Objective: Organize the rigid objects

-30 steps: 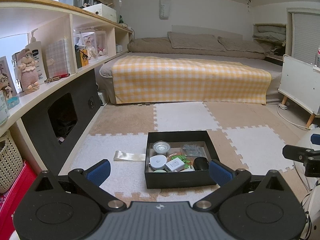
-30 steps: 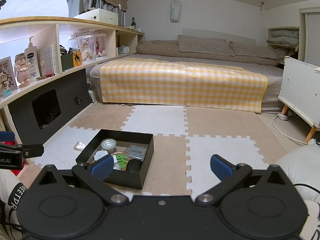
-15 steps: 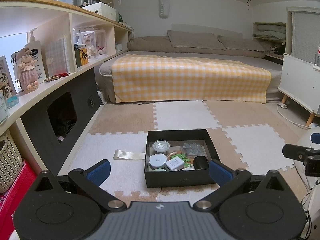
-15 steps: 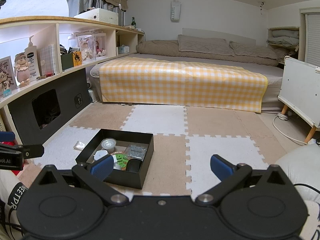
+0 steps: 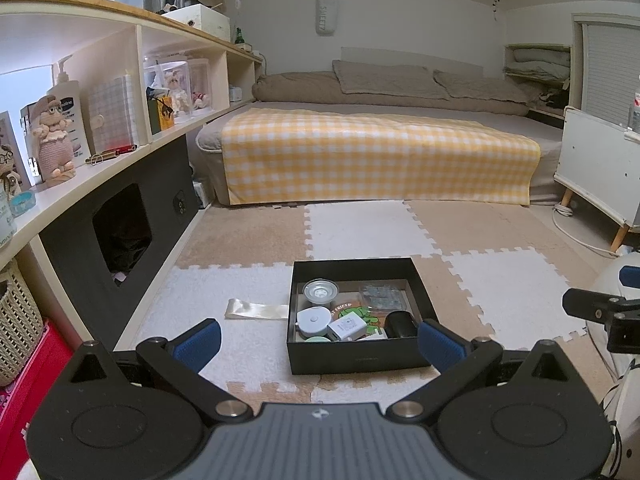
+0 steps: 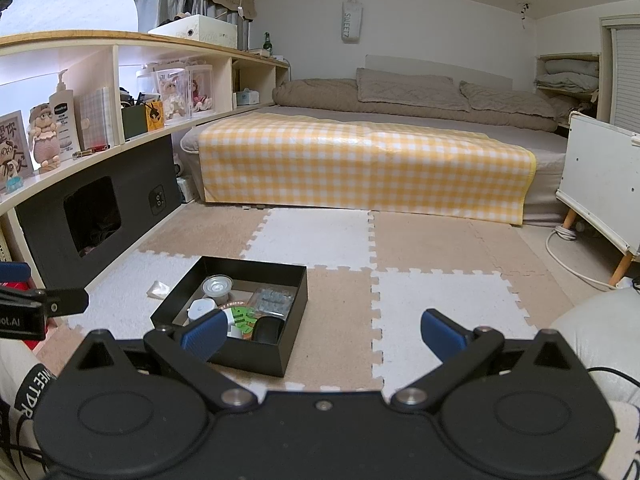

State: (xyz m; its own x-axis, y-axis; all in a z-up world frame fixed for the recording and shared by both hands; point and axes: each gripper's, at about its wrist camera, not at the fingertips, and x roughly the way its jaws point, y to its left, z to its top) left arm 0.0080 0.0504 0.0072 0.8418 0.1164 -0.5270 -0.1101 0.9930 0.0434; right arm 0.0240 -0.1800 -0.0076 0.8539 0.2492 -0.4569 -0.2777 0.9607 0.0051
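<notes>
A black open box (image 5: pixel 356 360) sits on the foam floor mats, also in the right wrist view (image 6: pixel 256 354). Inside lie a clear round lid (image 5: pixel 320 290), a white round case (image 5: pixel 313 317), a white charger (image 5: pixel 347 327), a black object (image 5: pixel 400 323), a clear blister pack (image 5: pixel 380 297) and a green sticker card (image 5: pixel 354 312). My left gripper (image 5: pixel 318 344) is open and empty, hovering just before the box. My right gripper (image 6: pixel 323 332) is open and empty, to the right of the box.
A cream ribbon (image 5: pixel 256 309) lies left of the box. A long shelf unit (image 5: pixel 100 160) with bottles and figures runs along the left. A bed with a yellow checked cover (image 5: pixel 376 156) stands behind. A white cabinet (image 5: pixel 600 172) is at the right.
</notes>
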